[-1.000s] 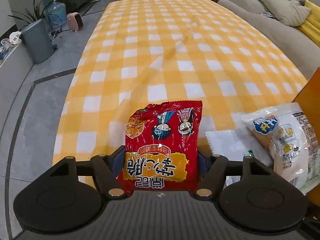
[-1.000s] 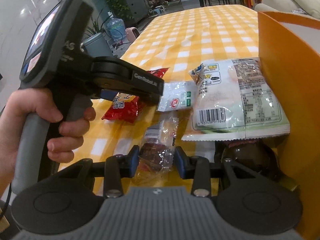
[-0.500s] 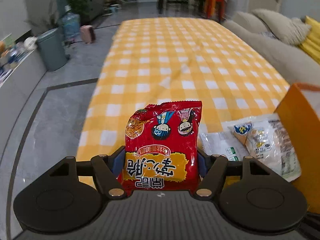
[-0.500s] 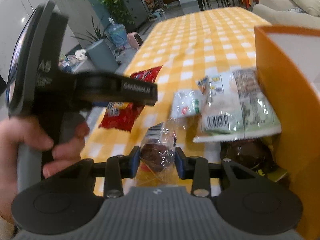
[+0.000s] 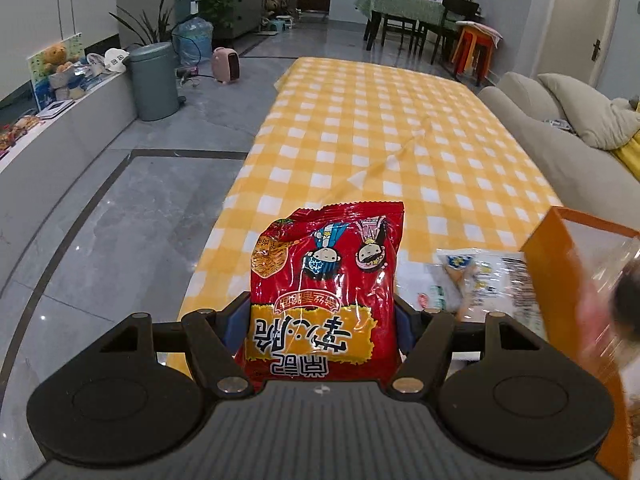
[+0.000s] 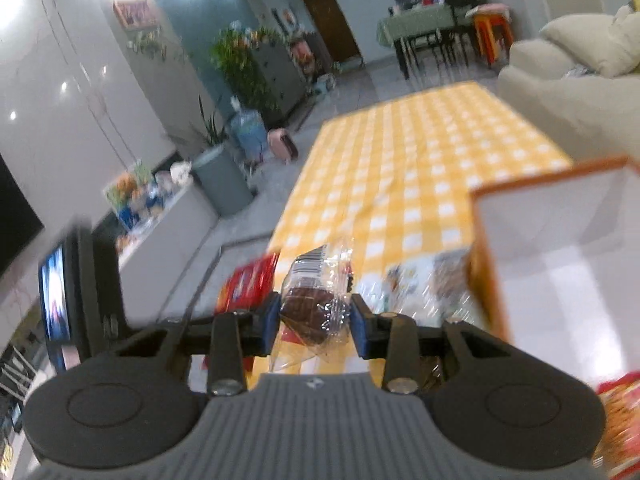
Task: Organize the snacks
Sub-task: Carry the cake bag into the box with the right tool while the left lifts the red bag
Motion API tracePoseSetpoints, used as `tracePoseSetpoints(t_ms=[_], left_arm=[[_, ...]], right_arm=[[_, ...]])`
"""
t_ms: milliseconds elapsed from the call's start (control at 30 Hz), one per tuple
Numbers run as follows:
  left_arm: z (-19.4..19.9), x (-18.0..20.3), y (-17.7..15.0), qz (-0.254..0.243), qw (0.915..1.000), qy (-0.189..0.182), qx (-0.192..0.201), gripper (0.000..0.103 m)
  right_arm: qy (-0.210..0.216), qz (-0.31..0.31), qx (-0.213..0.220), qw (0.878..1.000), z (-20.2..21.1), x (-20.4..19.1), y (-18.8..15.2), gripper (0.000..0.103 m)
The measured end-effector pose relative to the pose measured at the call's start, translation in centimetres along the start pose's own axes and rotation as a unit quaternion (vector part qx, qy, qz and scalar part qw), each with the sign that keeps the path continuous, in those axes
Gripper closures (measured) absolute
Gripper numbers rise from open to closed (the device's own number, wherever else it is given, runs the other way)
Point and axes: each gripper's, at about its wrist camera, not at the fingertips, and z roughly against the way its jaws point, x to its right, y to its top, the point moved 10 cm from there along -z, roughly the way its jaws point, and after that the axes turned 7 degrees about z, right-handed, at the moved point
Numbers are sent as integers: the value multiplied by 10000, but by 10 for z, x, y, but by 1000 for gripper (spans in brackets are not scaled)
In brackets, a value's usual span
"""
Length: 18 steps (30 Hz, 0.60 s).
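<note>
My left gripper is shut on a red snack bag with cartoon faces and holds it up above the near edge of the yellow checked table. My right gripper is shut on a clear-wrapped brown cake, lifted above the table beside the orange box, whose white inside shows. The red bag also shows blurred in the right wrist view. A pale bread bag and a small white packet lie on the table next to the orange box.
The left hand-held gripper body is at the left of the right wrist view. A red packet lies at the lower right, blurred. A grey sofa runs along the table's right side. A grey bin stands on the floor at the left.
Both grippers have risen with their snacks; the table items look lower and farther. The right gripper has lifted the cake up beside the open top of the orange box.
</note>
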Motion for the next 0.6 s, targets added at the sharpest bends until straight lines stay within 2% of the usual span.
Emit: tracePoseSetpoints(t_ms=[100,233,367,467,600], left_arm=[[16,11,-2,9,10000,4,92,24],[33,35,-8,-22,9997,-196,133,24],[47,67,-12,-104,9994,-311,118,24],[55,88,-12,6,9988,-474,85,24],[60,117,-11,312,9962,-816,15,24]], right_arm=[[-84,-138,259,9995,32,21,22,68],[107,-359,498,9981,64,53,48,68],[-162,-489,541,9972,87,98,64,68],[-147,-823,331,9959,91,135,64,68],[-122,-1275,-385,9910,77,177,41,68]])
